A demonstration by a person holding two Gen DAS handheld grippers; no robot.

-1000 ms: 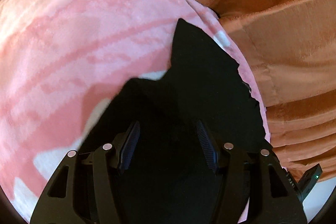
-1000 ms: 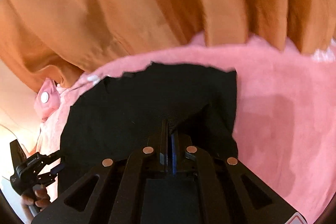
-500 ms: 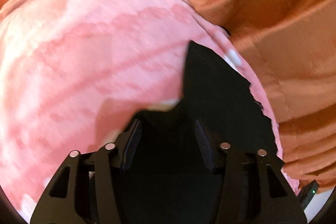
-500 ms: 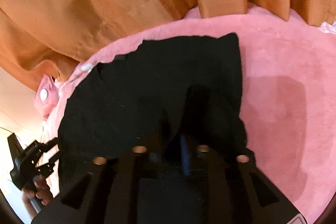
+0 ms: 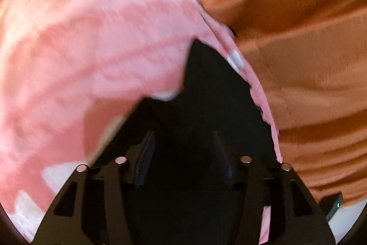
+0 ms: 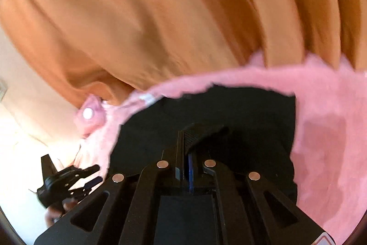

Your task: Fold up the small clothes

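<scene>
Orange curtain [image 6: 160, 15] hangs in folds behind the work surface and fills the upper part of the right wrist view. Below it a pink fleece blanket [image 5: 91, 49], marked with paler bands, covers the surface on which the folding is done. On the blanket lies the task item, a small black garment [image 6: 240, 111], spread near the blanket's edge next to the curtain; in the left wrist view one pointed corner of it [image 5: 201, 66] reaches up toward that edge. The right gripper [image 6: 184, 137] has just closed, its jaws brought together on a raised pinch of the black cloth. The left gripper [image 5: 181, 148] has its jaws partly apart and just opening further, black cloth between them; whether the pads press on it cannot be told. Seen from the right wrist, the left gripper [image 6: 68, 180] sits at the garment's far side. Judged step: securing a hem before carrying it over. To do this well, both grips should take one layer only, lift evenly, and lay the edge square onto the opposite edge without dragging the blanket.
</scene>
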